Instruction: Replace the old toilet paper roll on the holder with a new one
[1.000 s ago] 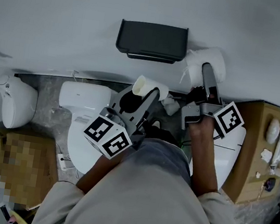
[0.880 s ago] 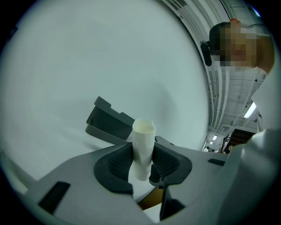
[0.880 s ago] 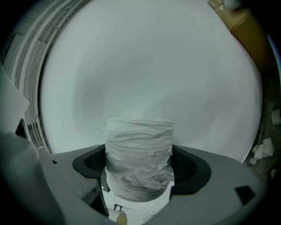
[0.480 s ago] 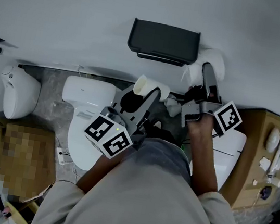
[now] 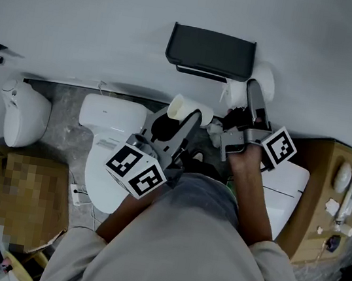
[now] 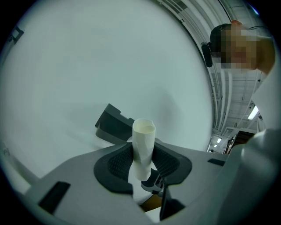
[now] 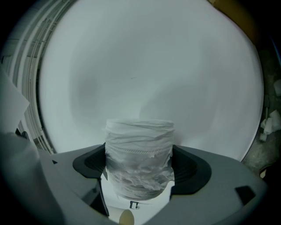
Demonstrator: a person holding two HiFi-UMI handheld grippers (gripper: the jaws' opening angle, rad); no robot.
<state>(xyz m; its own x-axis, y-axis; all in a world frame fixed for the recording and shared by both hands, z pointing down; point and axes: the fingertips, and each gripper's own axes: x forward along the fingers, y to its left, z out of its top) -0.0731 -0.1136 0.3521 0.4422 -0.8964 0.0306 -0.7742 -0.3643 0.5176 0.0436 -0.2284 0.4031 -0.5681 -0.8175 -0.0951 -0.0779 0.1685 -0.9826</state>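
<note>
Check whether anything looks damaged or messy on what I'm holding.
The paper roll in the right tool has ragged, torn outer layers that look wrinkled and loose. The empty tube in the left tool looks slightly squashed where it is gripped.

The dark holder (image 5: 210, 51) juts off the wall (image 5: 83, 16), the 1 obstacle up there. The wall above it and off its left end is bare, so there is room to pass. My right gripper (image 5: 252, 89), jaws clamped on the full roll (image 5: 269, 80), crowds the holder's right end. My left gripper (image 5: 190, 115), jaws pinching the bare tube (image 5: 180, 107), fills the gap under the holder's lower edge. Lower down, a toilet (image 5: 109, 126) and a cardboard box (image 5: 327, 187) take up the floor.
</note>
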